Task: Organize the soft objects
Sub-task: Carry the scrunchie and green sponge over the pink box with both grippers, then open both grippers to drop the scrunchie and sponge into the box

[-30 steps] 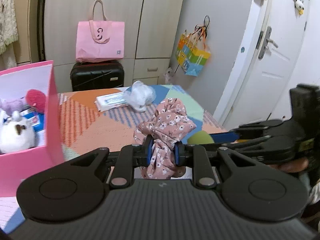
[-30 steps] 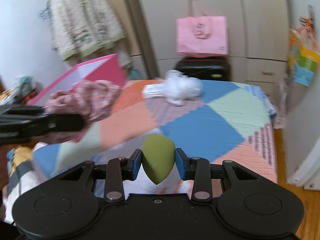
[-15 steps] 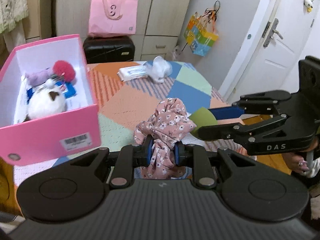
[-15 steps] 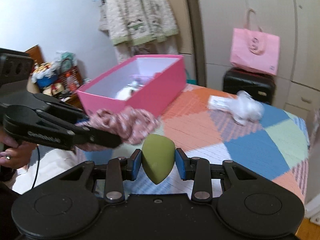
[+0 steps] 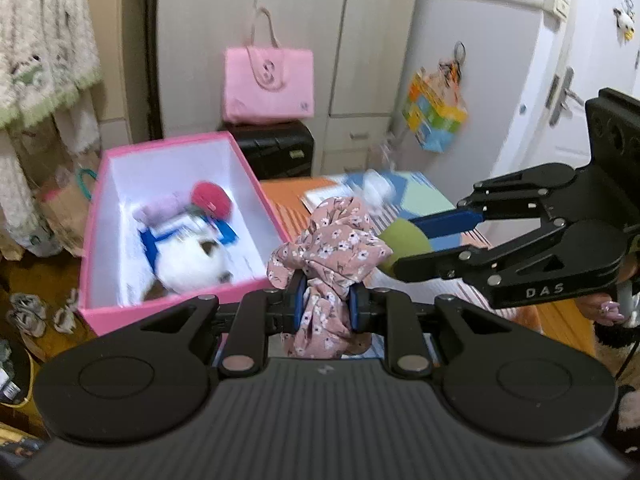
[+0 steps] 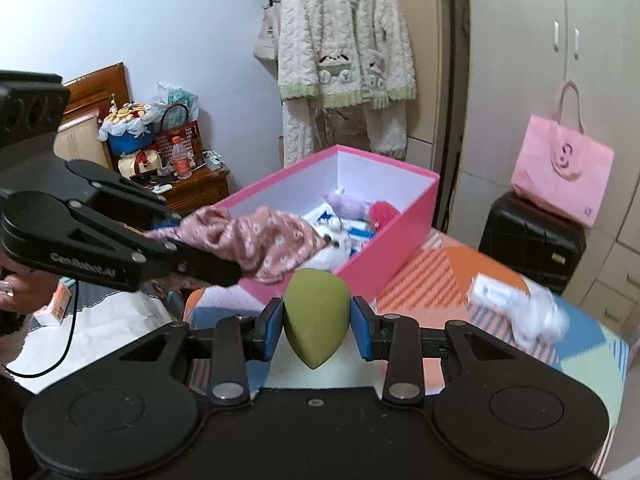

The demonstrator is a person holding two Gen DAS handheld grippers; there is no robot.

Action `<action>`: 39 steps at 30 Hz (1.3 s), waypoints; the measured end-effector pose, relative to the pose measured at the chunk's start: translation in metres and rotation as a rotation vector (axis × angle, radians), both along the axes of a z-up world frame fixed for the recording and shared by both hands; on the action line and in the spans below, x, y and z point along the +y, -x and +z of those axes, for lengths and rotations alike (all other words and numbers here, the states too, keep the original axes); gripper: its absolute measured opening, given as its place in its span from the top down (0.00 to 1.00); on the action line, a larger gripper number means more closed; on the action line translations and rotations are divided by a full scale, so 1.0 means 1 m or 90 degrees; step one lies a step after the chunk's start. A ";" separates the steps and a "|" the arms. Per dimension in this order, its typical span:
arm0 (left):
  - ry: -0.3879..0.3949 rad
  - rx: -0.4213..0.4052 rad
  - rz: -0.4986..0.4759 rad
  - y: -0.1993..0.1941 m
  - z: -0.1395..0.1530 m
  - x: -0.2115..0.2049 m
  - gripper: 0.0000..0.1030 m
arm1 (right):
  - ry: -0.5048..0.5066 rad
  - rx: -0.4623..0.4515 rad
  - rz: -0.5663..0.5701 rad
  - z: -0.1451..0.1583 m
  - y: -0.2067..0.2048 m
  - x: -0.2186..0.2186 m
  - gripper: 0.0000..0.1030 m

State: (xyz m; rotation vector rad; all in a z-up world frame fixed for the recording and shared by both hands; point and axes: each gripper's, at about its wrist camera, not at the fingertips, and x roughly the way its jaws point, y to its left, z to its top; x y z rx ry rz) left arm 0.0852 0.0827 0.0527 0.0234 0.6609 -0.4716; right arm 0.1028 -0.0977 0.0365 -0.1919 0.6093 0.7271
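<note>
A crumpled pink floral fabric scrunchie (image 5: 328, 256) is clamped in the left tool (image 5: 326, 307), with the open pink cardboard box (image 5: 168, 312) ahead to its left. An olive-green teardrop-shaped sponge (image 6: 316, 316) is gripped by the right tool (image 6: 317, 328), the box (image 6: 404, 232) lying just beyond it.

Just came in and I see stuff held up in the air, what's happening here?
A person is tidying soft things with two handheld grippers. The left gripper is shut on a floral cloth; the right gripper is shut on a green sponge. Both are held near the open pink box, which already holds plush toys.
</note>
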 end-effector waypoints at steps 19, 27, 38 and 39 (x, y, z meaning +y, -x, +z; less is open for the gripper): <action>-0.010 0.007 0.130 -0.112 -0.019 0.047 0.81 | -0.051 0.023 0.001 -0.018 -0.128 0.059 0.59; -0.103 0.035 0.180 -0.156 -0.045 0.055 0.77 | 0.014 -0.008 -0.002 -0.047 -0.164 0.084 0.59; -0.097 0.071 0.186 -0.184 -0.065 0.060 0.78 | 0.061 -0.002 0.058 -0.068 -0.196 0.119 0.59; -0.094 0.068 0.183 -0.183 -0.065 0.061 0.78 | 0.063 -0.003 0.062 -0.070 -0.197 0.119 0.59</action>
